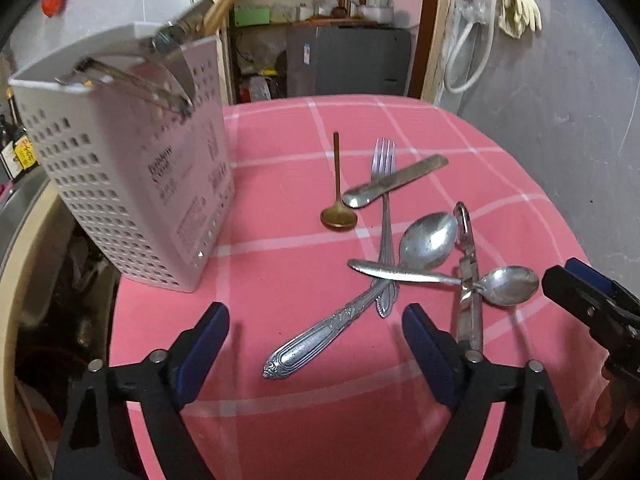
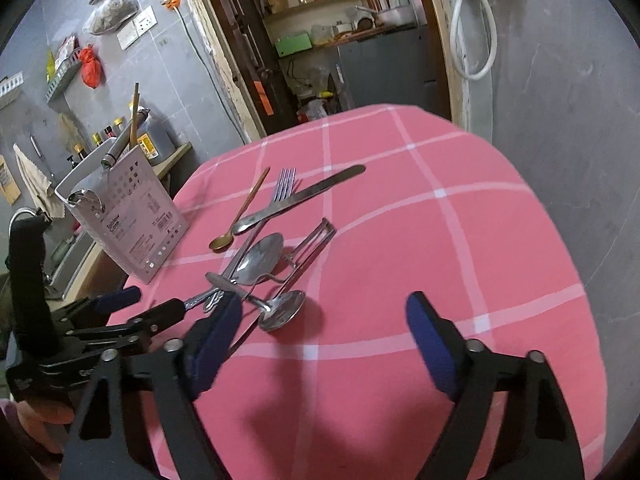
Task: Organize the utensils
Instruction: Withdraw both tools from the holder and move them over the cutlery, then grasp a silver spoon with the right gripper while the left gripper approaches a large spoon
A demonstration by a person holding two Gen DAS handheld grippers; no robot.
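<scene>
Utensils lie in a loose pile on the pink checked table (image 1: 304,264), just ahead of both tools. Left hand-held gripper (image 1: 316,350) hovers over the near end of the ornate-handled spoon (image 1: 320,332); handle tip sits between its blue pads, not touched. Jaws wide, nothing held. Right hand-held gripper (image 2: 324,334) hangs above the cloth w/ the small spoon (image 2: 282,310) just beyond its left pad; jaws wide, empty.

Rest of pile: fork (image 1: 383,184) under a butter knife (image 1: 396,178), gold spoon (image 1: 338,216) beside them, a 2nd knife (image 1: 400,272) across the big spoon's neck, metal peeler-type tool (image 1: 466,272) to the right. Pieces overlap, so little gap between them.

White perforated holder (image 1: 128,184) stands upright at the table's left edge, well apart from the pile, already w/ chopsticks and a few handles in it. Bare cloth right of the pile and at the near side. Wall close on the right.
</scene>
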